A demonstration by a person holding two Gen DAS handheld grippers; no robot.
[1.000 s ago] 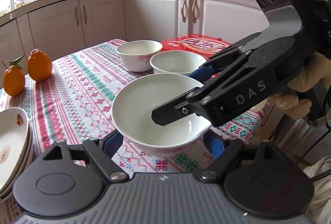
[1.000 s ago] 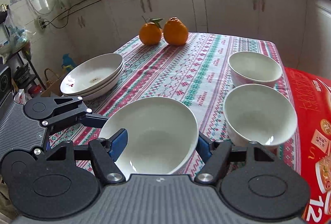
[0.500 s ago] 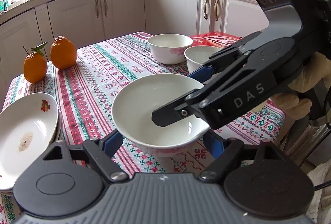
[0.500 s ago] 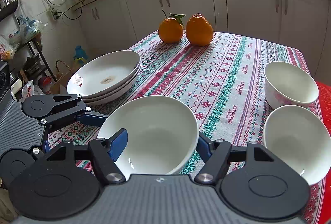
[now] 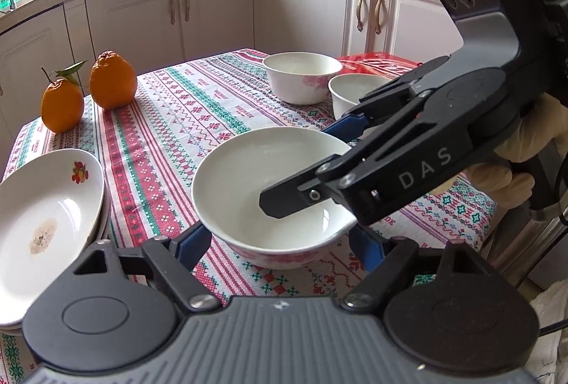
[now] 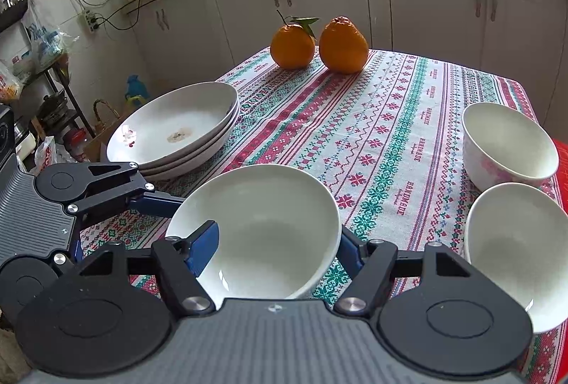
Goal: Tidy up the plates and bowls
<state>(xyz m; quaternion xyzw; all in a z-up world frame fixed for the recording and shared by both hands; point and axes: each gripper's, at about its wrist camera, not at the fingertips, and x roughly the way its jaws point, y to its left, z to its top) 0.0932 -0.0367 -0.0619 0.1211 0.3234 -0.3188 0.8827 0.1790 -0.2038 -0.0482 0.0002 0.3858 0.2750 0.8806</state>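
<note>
A white bowl (image 5: 262, 178) is held over the patterned tablecloth (image 5: 184, 107) between both grippers. My left gripper (image 5: 280, 242) has its blue pads on the bowl's two sides. My right gripper (image 6: 273, 242) grips the same bowl (image 6: 262, 217) from the other side, one pad inside the rim; it also shows in the left wrist view (image 5: 408, 149). A stack of white plates (image 6: 177, 132) sits at the table's left edge, also seen in the left wrist view (image 5: 42, 217). Two more white bowls (image 6: 507, 142) (image 6: 514, 242) stand on the right.
Two oranges (image 6: 319, 41) sit at the far end of the table. A red packet (image 5: 376, 62) lies beyond the bowls. Kitchen cabinets (image 6: 426, 4) line the wall behind. A cluttered shelf (image 6: 39, 71) stands off the table's left side.
Both grippers have carried the bowl leftward across the table, away from the two other bowls and closer to the plate stack. The grip on the bowl is unchanged.
</note>
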